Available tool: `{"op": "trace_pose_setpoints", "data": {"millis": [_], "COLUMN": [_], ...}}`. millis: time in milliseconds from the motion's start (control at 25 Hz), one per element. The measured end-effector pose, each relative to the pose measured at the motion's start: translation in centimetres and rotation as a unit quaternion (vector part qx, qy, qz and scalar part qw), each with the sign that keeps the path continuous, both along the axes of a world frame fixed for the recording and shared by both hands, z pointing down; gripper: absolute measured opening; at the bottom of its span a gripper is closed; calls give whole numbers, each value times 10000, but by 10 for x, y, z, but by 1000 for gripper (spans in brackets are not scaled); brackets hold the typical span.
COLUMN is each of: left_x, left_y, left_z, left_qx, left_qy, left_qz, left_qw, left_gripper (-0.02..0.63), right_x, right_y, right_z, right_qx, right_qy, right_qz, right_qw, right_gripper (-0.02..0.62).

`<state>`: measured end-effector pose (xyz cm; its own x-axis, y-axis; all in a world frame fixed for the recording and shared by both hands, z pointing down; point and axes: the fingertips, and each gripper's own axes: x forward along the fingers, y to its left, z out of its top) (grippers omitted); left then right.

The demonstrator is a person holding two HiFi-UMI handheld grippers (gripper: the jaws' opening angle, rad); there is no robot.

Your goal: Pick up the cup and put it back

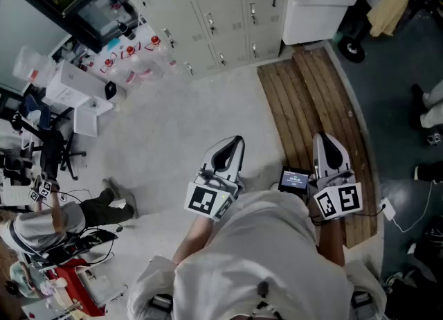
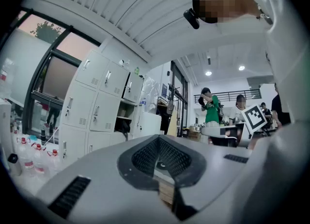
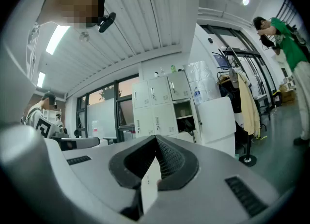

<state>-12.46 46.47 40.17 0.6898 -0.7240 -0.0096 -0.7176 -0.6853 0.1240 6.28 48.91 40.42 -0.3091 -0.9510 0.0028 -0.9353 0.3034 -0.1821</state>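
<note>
Both hands hold their tools level over a pale, speckled concrete floor [image 1: 173, 125]. The left gripper [image 1: 237, 140] has its smooth grey jaws pressed together into a point, the black mesh-textured pads meeting with nothing between them. The right gripper [image 1: 324, 137] is closed tight the same way and is also empty, above slatted wooden boards [image 1: 311, 97]. White metal lockers [image 1: 221, 7] with small handles line the wall ahead. No view shows the cup.
</note>
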Motion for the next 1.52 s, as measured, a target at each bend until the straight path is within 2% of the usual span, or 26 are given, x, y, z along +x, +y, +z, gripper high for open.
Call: {"op": "trace_pose_setpoints", "data": {"millis": [160,320,600,800,1120,1280,1520], "left_x": [31,44,51,55,50,49,56], "left_y": [20,37,54,59,50,32,-19], "left_z": [3,5,-1,0,4,12,21], "left_qx": [3,52,173,104,16,6,-12], "left_qy": [30,22,-19,-3,2,-73,107], "left_qz": [-147,-390,-558,-615,-740,-610,-378], "left_qw": [9999,9992,9983,9981,9973,9981,9992], "left_gripper": [8,8,8,8,8,8,8], "right_x": [34,53,66,71,70,68,69], "right_y": [15,26,45,50,38,18,-22], "right_z": [6,16,9,14,28,29,34], "right_qx": [13,-6,170,94,-114,-92,-173], "right_qy": [59,105,137,31,-187,-167,-41], "right_qz": [-129,-281,-384,-369,-390,-304,-78], "right_qw": [9999,9996,9990,9993,9990,9994,9998], "right_gripper": [26,26,26,26,28,28,28]}}
